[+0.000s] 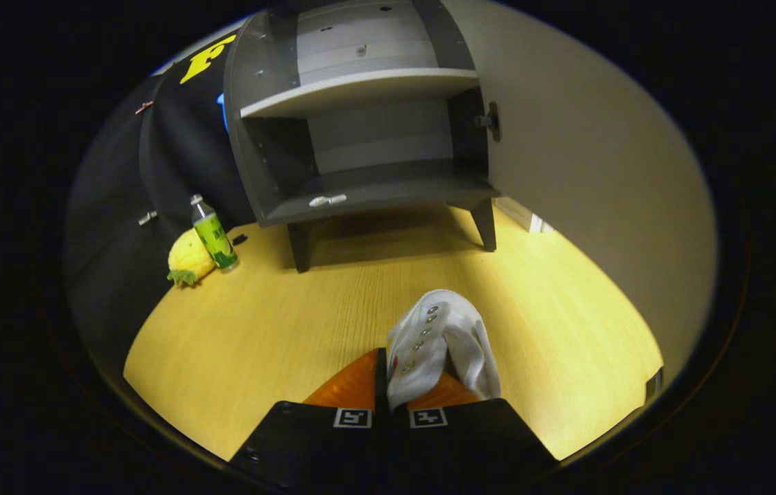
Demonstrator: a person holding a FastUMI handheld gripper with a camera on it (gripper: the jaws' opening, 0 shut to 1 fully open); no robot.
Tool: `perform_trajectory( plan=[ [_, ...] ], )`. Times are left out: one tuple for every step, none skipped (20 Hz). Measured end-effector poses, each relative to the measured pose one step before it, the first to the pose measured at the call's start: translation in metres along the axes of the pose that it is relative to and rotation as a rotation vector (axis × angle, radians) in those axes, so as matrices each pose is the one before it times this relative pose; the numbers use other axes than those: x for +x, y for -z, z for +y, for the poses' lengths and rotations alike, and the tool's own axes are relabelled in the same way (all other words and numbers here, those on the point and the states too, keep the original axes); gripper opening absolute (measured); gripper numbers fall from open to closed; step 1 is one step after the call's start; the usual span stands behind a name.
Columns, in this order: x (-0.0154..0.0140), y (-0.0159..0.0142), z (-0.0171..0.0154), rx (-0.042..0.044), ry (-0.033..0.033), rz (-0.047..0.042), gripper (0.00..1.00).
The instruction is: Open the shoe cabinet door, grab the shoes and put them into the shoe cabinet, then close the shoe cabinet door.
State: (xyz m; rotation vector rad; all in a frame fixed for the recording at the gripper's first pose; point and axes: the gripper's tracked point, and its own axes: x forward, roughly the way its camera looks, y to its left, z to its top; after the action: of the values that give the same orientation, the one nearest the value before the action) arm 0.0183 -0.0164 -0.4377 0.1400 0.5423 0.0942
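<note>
The white shoe [439,344] hangs pinched by its upper edge between the 2 fingers of the gripper [388,385], above the wooden floor [278,323] and well short of the open shoe cabinet [367,137]. Held by so thin an edge, it could slip or swing and catch the lower shelf lip on entry. The gripper points forward and slightly down toward the cabinet, door [580,151] swung wide at the right.

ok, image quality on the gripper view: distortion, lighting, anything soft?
Gripper view: strong fisheye bend, so the shoe cabinet sides and its open door curve. Light is warm and dims toward the rim; the cabinet throws a shadow on the wooden floor under its legs. The white shoe, gripped in the gripper jaws, is sharp; the bottle and pineapple toy stay readable.
</note>
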Motion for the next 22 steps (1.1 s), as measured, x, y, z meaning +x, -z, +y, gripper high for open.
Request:
perform_trajectory(
  plan=[
    [-0.01317, -0.01881, 0.00017, -0.00141, -0.00288, -0.02818, 0.05],
    [-0.01112, -0.01996, 0.00203, -0.01176, -0.00545, -0.02927, 0.05],
    [-0.01121, -0.02213, 0.00353, -0.00680, -0.01091, -0.02668, 0.05],
    [-0.00876, -0.02413, 0.00534, 0.00361, -0.01121, -0.02505, 0.05],
    [-0.00822, -0.02237, 0.00345, 0.00972, -0.00579, -0.02147, 0.05],
    [-0.00624, -0.02307, 0.00270, 0.00404, -0.00244, -0.02214, 0.05],
    [-0.00180, -0.02349, 0.00338, -0.00017, 0.00035, -0.02781, 0.05],
    [-0.00152, -0.02109, 0.00219, -0.00630, -0.00143, -0.01542, 0.05],
    [0.00042, -0.01855, 0.00228, -0.00059, -0.00173, -0.01393, 0.05],
    [0.00065, -0.02309, 0.00233, 0.00968, -0.00307, -0.01691, 0.05],
    [0.00518, -0.02037, 0.00431, 0.00660, -0.00679, -0.01339, 0.05],
    [0.00893, -0.01618, 0.00302, -0.00212, -0.00532, -0.00646, 0.05],
    [0.00734, -0.01260, 0.00086, -0.01043, 0.00061, 0.00418, 0.05],
    [0.01161, -0.01094, 0.00163, -0.01728, -0.00139, 0.00954, 0.05],
    [0.01145, -0.01207, 0.00272, -0.01618, -0.00415, 0.00093, 0.05],
    [0.01409, -0.01177, 0.00319, -0.02198, -0.00392, -0.00251, 0.05],
    [0.01436, -0.01143, 0.00213, -0.01793, -0.00022, -0.00462, 0.05],
    [0.01525, -0.00941, 0.00328, -0.01620, -0.00427, -0.00403, 0.05],
    [0.01111, -0.00792, 0.00242, -0.00576, -0.00484, 0.00410, 0.05],
    [0.01685, -0.01080, 0.00519, -0.00262, -0.01072, -0.00696, 0.05],
    [0.01371, -0.00532, 0.00357, 0.00400, -0.00640, 0.00660, 0.05],
    [0.01450, -0.00506, 0.00374, -0.00085, -0.00829, 0.00698, 0.05]
  ],
)
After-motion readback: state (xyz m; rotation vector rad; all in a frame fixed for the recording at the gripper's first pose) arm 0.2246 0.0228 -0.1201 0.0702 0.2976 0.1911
